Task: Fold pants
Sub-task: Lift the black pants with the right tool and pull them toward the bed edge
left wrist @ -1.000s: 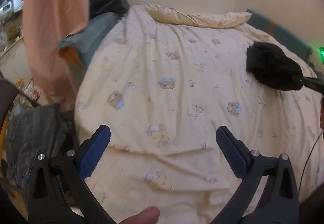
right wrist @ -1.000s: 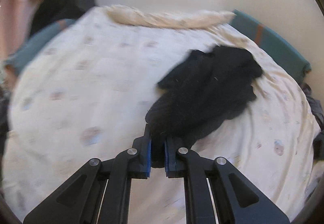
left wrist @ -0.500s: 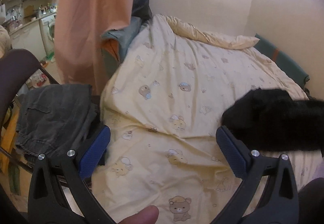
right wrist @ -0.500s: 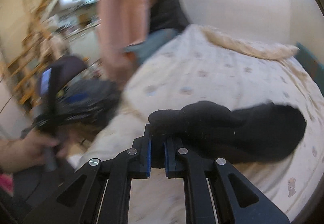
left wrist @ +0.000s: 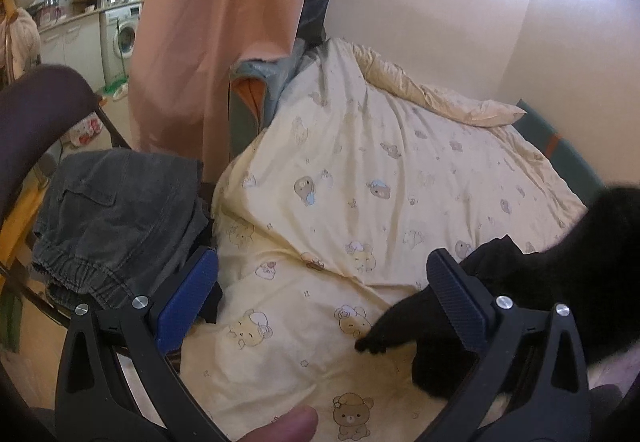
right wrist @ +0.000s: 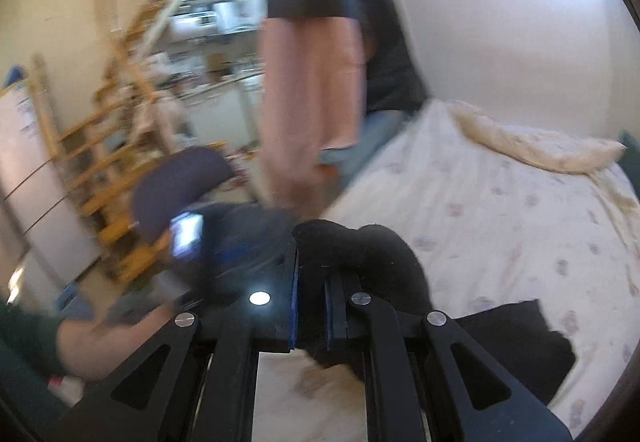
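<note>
The pants [right wrist: 368, 262] are soft, thick and limp, a fleece-like black cloth that sags wherever it is not held; I judge them light, not slippery, and in no way fragile. They will not keep a shape, so a fold needs two holds set apart along one edge, best at the waistband corners or at a leg hem. Which edge is clamped now I cannot tell.

The right tool [right wrist: 312, 306] is clamped together on a bunch of the cloth, which humps over the pads and hangs down toward 4 o'clock onto the bed [right wrist: 500, 202]. In the left wrist view the pants [left wrist: 560, 282] fill the frame from 3 to 5 o'clock, with a pointed flap reaching toward 6 o'clock, lying on the bear-print bed [left wrist: 360, 182].

The left tool [left wrist: 320, 298] stands wide apart and empty, its right finger just in front of the black cloth. A free corner near that flap looks like the sensible second hold.

Plain black, matte and fuzzy, crumpled, with no seam or pocket that I can make out.
</note>
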The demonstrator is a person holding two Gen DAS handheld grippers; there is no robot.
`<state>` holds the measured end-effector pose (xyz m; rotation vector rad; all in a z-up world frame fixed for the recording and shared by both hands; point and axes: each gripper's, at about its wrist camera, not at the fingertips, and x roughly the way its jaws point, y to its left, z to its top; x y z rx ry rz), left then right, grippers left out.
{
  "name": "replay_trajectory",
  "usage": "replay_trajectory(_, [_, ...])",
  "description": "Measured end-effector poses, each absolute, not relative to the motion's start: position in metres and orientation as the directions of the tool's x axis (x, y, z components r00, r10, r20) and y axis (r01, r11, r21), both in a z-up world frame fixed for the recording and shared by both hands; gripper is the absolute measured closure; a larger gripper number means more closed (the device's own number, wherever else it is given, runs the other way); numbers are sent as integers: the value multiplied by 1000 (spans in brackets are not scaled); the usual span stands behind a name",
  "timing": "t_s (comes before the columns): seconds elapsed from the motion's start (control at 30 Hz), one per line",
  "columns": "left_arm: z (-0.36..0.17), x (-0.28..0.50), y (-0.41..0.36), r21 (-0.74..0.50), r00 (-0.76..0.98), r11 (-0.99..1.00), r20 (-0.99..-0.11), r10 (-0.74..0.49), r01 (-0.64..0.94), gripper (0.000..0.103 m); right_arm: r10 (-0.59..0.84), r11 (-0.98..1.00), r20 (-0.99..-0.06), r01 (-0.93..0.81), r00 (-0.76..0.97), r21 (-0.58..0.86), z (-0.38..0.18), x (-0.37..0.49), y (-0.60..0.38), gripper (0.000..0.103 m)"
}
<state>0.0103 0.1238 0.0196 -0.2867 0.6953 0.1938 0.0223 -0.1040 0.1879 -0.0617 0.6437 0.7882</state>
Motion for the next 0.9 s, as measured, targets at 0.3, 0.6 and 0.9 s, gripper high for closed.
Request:
replay_trajectory(0.3, [5,38,116,-184,710,943,-700,72,-277,0,390,890,-607,-452,693,56,187,189,-112,93])
replay_trajectory(0.6, [-20,74,117,-174,644,936,-762,69,-307,0,273,954,-734,-275,622,121,113,303,-119,14])
replay_trajectory(0.9, [-35,77,110,-184,595,933,-803,39,-310,0,283,909,-860,-406,424,99,6,233,-102,5])
